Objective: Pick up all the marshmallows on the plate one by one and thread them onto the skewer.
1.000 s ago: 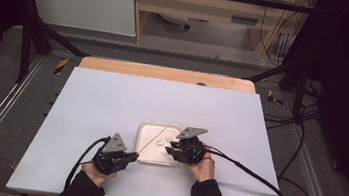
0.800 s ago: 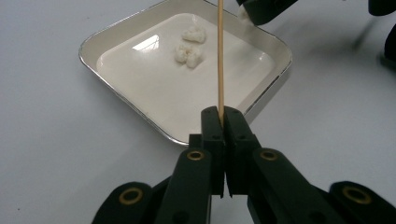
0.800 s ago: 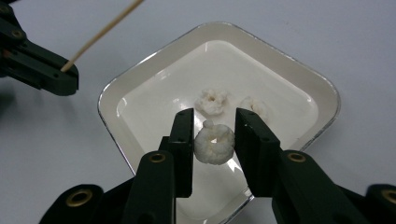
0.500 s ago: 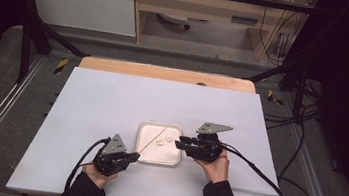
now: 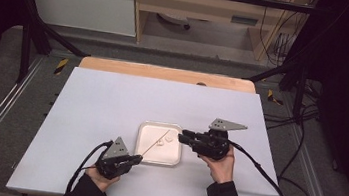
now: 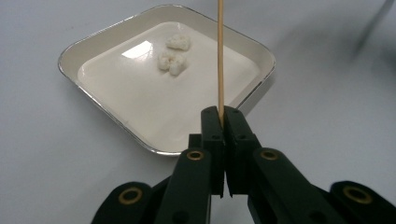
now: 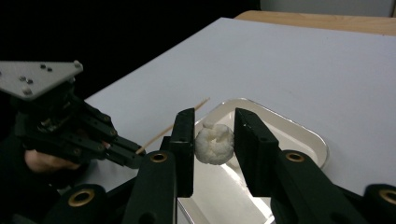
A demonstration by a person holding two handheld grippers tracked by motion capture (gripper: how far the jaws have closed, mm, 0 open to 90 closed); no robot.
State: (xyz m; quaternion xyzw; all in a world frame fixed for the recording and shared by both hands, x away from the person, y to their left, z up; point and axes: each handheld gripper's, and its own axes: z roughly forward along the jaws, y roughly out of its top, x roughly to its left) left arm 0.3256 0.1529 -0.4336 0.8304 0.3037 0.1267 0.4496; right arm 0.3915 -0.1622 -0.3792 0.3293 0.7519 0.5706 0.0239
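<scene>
Because the white puffed piece [image 7: 214,143] sat pinched between the jaws of the right tool [image 7: 214,140], lifted clear above the tray [image 7: 308,133], it looked ready to be threaded onto the skewer [image 6: 220,56]. The piece was round, rough and soft-looking, so the light grip that showed here probably served to hold it without crushing it. The right tool [image 5: 184,135] lay level and pointed across the tray toward the other hand, which put the piece roughly in line with the skewer's tip.

The left tool [image 6: 222,116] had its jaws pressed together on the skewer's near end, and the thin wooden stick ran out over the tray, slanting up and away. Holding it by the end left most of its length free to take pieces. In the high view, the left tool [image 5: 137,159] rested low at the tray's near left corner.

2 more white pieces [image 6: 173,55] lay close together on the tray's floor. The tray [image 5: 144,158] stood on the white table [image 5: 102,99], between the 2 hands.
</scene>
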